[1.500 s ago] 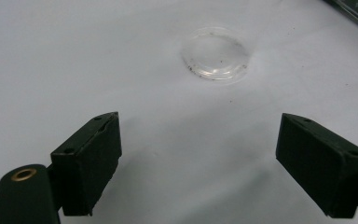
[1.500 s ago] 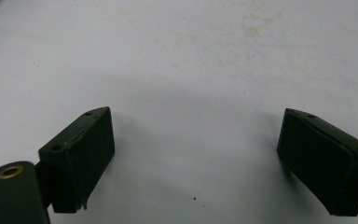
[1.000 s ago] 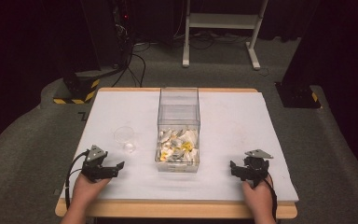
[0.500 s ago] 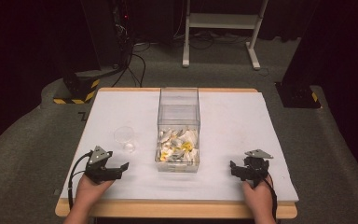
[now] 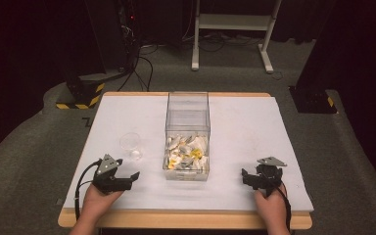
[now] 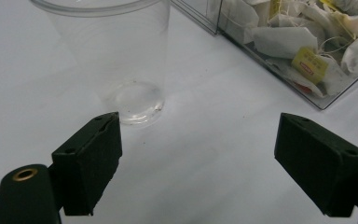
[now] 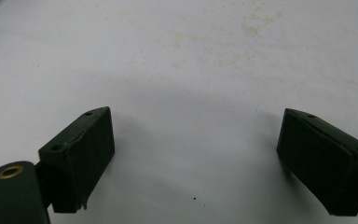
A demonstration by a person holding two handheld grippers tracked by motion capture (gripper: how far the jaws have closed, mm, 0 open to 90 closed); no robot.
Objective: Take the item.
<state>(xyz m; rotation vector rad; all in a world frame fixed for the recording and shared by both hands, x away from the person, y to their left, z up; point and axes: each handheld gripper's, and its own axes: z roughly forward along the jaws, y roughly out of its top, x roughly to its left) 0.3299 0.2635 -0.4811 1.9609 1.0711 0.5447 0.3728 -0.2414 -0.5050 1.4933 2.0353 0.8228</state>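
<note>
- Where the left gripper (image 5: 127,177) points, item one: a clear plastic cup (image 5: 130,145), upright and empty on the white table cover (image 5: 254,127), standing just left of the clear box (image 5: 187,134) and apart from it; in the left gripper view the cup (image 6: 121,60) sits just beyond the left-hand jaw, not between the jaws.
- Item two: the clear box, tall and open-topped, at the middle of the cover; tea bags (image 5: 186,152) with yellow tags are heaped in its near end, seen close in the left gripper view (image 6: 303,42).
- Item three: left gripper, jaws spread wide, nothing held, low over the cover on the near left of the box. Against the picture a second ago, it has shifted slightly nearer and turned a little toward the box.
- Item four: right gripper (image 5: 254,178), jaws likewise wide apart and empty, on the near right of the box, well apart from it; position unchanged from a second ago.
- Item five: white cover, faintly stained (image 7: 242,32) ahead of the right gripper.
</note>
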